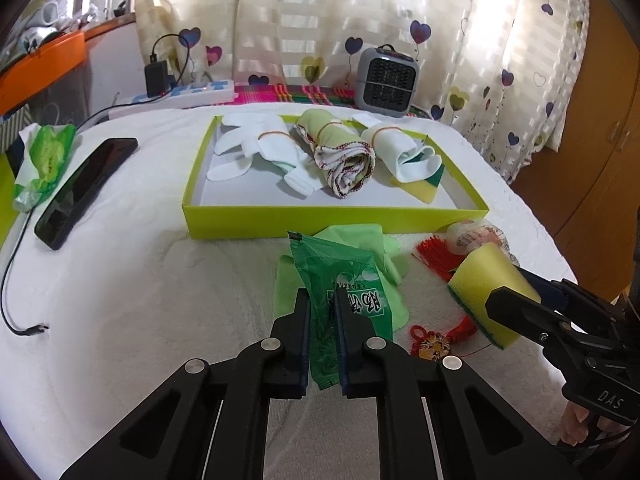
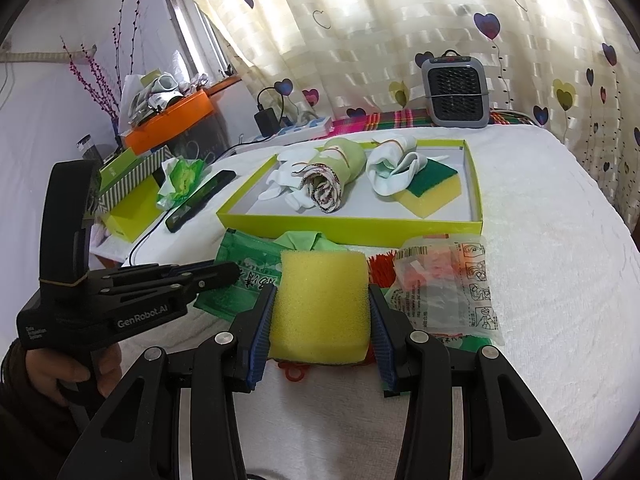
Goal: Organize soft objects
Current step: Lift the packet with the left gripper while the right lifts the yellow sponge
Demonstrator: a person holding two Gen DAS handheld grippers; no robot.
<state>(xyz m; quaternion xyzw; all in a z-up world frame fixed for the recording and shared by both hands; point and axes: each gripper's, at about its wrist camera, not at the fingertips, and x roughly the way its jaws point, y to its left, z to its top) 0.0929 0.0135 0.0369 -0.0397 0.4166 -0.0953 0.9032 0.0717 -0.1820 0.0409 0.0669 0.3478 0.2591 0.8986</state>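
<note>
My left gripper point(image 1: 323, 300) is shut on a green tissue pack point(image 1: 340, 280), held above a light green cloth point(image 1: 360, 240) just in front of the lime green tray point(image 1: 332, 218). My right gripper point(image 2: 322, 292) is shut on a yellow sponge point(image 2: 322, 304), also seen in the left wrist view point(image 1: 486, 284), lifted off the bed. The tray point(image 2: 360, 226) holds a white glove bundle point(image 1: 256, 144), a rolled green towel point(image 1: 340, 152), a rolled white cloth point(image 1: 404, 152) and another yellow-green sponge point(image 2: 432, 190).
A clear packet point(image 2: 448, 292), red ties point(image 1: 436, 256) and a red knot charm point(image 1: 432, 340) lie on the white bedcover at the right. A phone point(image 1: 86, 190) and a green wipes pack point(image 1: 44, 160) lie left. A grey heater point(image 1: 386, 80) and power strip point(image 1: 180, 96) stand behind.
</note>
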